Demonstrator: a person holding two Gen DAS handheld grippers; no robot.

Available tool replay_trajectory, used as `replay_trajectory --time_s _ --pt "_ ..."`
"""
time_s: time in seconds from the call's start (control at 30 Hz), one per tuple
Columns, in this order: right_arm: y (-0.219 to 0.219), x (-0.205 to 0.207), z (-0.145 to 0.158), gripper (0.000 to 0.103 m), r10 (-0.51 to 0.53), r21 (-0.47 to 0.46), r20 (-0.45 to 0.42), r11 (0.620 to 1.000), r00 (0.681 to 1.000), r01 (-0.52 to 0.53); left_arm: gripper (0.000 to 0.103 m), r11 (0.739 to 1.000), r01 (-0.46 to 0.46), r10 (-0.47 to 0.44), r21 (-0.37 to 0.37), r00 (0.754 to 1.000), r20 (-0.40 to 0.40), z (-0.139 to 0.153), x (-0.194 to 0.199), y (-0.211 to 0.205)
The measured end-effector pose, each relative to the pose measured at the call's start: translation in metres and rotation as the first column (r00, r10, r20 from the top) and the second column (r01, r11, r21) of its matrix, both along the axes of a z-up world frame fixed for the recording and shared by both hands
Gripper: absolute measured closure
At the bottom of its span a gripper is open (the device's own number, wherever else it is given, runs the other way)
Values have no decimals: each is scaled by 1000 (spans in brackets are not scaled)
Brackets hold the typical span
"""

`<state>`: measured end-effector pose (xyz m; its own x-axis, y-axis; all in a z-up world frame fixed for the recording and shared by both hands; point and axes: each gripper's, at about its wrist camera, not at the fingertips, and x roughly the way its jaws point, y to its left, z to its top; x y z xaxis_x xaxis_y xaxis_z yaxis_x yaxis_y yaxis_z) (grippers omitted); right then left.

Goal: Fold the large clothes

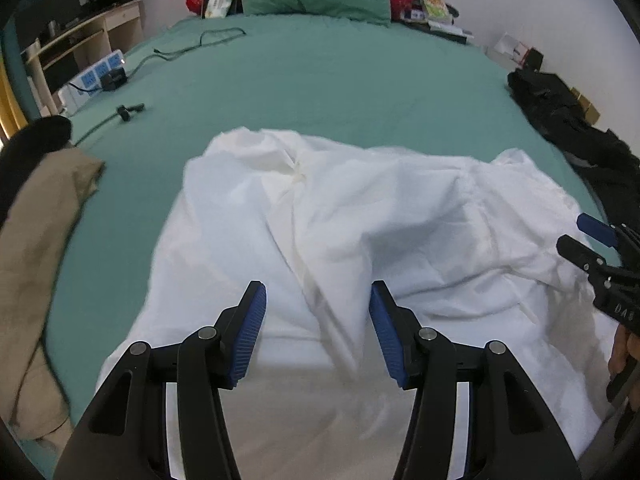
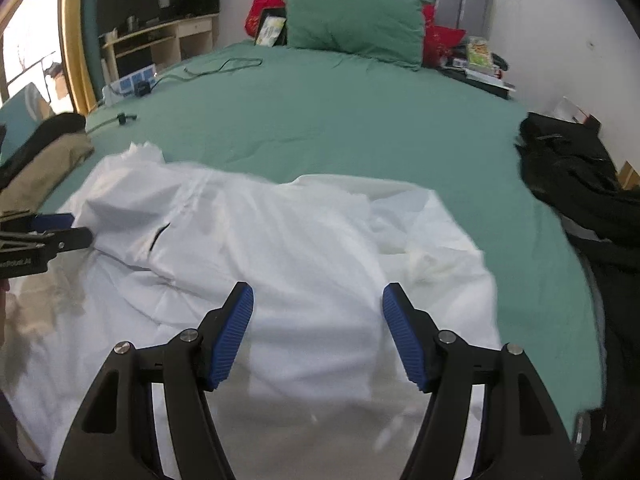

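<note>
A large white garment [image 1: 360, 232] lies crumpled on the green bed sheet [image 1: 320, 92], spread across the near half of the bed. It also shows in the right wrist view [image 2: 280, 248]. My left gripper [image 1: 318, 300] is open and empty, its blue pads just above the garment's near part. My right gripper [image 2: 318, 304] is open and empty over the garment's right part. The right gripper also shows at the right edge of the left wrist view [image 1: 582, 236], and the left gripper at the left edge of the right wrist view [image 2: 76, 228].
A tan garment [image 1: 36, 264] lies on the bed's left edge. Black clothes [image 2: 580, 184] are piled on the right edge. A green pillow [image 2: 356, 24], red cushions and small items sit at the head. Cables [image 1: 192, 46] and a power strip [image 1: 96, 74] lie at the far left.
</note>
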<state>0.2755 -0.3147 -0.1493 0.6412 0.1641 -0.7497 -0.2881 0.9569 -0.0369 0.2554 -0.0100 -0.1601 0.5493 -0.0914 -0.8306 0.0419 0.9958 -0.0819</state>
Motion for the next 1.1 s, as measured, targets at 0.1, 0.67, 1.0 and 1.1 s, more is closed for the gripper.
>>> replay_trajectory --time_s 0.1,0.67,1.0,1.1 --pt "-16 -18 14 36 -31 9 9 999 999 31 47 1000 -14 14 -7 999 30 17 -20 9" --pt "-179 -136 14 36 -357 88 -117 926 927 368 47 970 -227 224 -88 974 -47 10 -169 91" --pt "-227 -147 -13 35 -447 210 -244 842 861 496 35 971 -222 212 -91 971 -113 -25 -176 78" --pt "-226 -143 -16 35 -434 216 -257 845 864 489 35 974 -219 212 -58 972 -105 -26 -170 72"
